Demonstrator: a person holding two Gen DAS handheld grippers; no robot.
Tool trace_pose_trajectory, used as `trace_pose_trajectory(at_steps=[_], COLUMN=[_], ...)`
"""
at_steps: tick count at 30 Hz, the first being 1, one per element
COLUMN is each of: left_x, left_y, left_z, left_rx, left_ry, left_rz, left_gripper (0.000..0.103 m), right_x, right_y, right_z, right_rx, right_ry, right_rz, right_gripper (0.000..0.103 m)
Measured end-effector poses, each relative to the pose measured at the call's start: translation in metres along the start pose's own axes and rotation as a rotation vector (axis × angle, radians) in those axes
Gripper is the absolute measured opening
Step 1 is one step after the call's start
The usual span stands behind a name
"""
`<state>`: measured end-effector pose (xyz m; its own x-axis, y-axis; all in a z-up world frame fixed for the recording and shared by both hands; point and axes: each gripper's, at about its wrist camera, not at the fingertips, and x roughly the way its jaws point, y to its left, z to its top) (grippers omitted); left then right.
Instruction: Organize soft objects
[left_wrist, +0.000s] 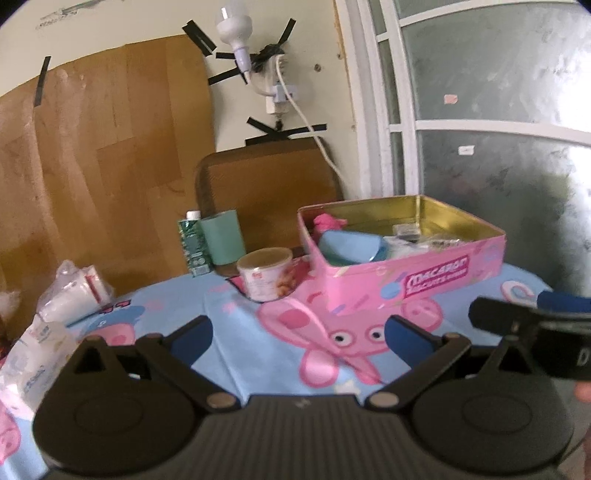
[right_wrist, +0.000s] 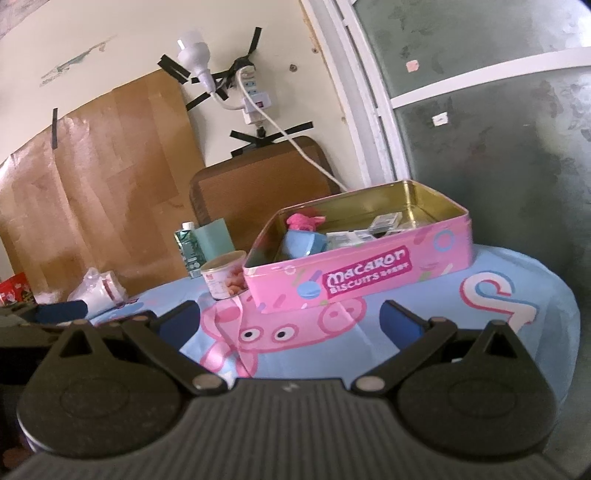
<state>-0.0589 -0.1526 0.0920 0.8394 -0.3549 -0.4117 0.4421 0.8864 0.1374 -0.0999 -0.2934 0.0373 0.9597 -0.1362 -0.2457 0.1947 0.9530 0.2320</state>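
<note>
Table cloth (left_wrist: 236, 314): blue with a big pink pig on it. It fills the lower half of both views.
Brown board (left_wrist: 92, 155): a big flat sheet taped to the wall at the left of the frame.
Window (left_wrist: 480, 110): gray foggy glass in a white frame, on the right side.
Pink tin (right_wrist: 354, 280): an open box with a gold inside, in the middle of the right wrist view and right of center in the left wrist view. It sits on the cloth. The side says MACARON BISCUITS.
Left gripper (left_wrist: 297, 334): at the bottom of the left wrist view. Its two blue-tipped fingers are spread wide apart and hold nothing.
Right gripper (right_wrist: 290, 323): at the bottom of the right wrist view. Its fingers are wide apart too, with nothing between them.
White soft packs (left_wrist: 74, 291): squishy things in clear plastic, at the left edge on the cloth, well apart from the tin.
Blue thing (right_wrist: 304, 245): inside the tin at its left end.
Pink fluffy thing (right_wrist: 301, 220): soft and bright pink, in the tin's left end, just above the blue thing.
Small packets (right_wrist: 369, 230): in the tin, to the right of the blue thing.
Cup (left_wrist: 267, 273): a round snack cup just left of the tin.
Green carton (left_wrist: 194, 243): stands behind the cup.
Light bulb (left_wrist: 234, 27): white, taped to the wall at the top.
</note>
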Motion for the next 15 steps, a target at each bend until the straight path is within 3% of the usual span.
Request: trace_pose_trajectory(at_steps=[3,15], left_x=[-0.003,0.006], left_y=[-0.003,-0.003], left_z=[0.005,0.015], left_rx=[0.003,-0.024], left_ry=[-0.016,0.054], left_rz=[0.002,0.003], left_gripper=[0.103,0.103], right_x=[-0.003,-0.009], right_y=[-0.004,-0.006], right_z=[0.0,-0.001], right_rx=[0.003,-0.024], right_ry=[-0.006,-0.026], right_rz=[-0.016,-0.034], right_gripper=[0.103,0.103])
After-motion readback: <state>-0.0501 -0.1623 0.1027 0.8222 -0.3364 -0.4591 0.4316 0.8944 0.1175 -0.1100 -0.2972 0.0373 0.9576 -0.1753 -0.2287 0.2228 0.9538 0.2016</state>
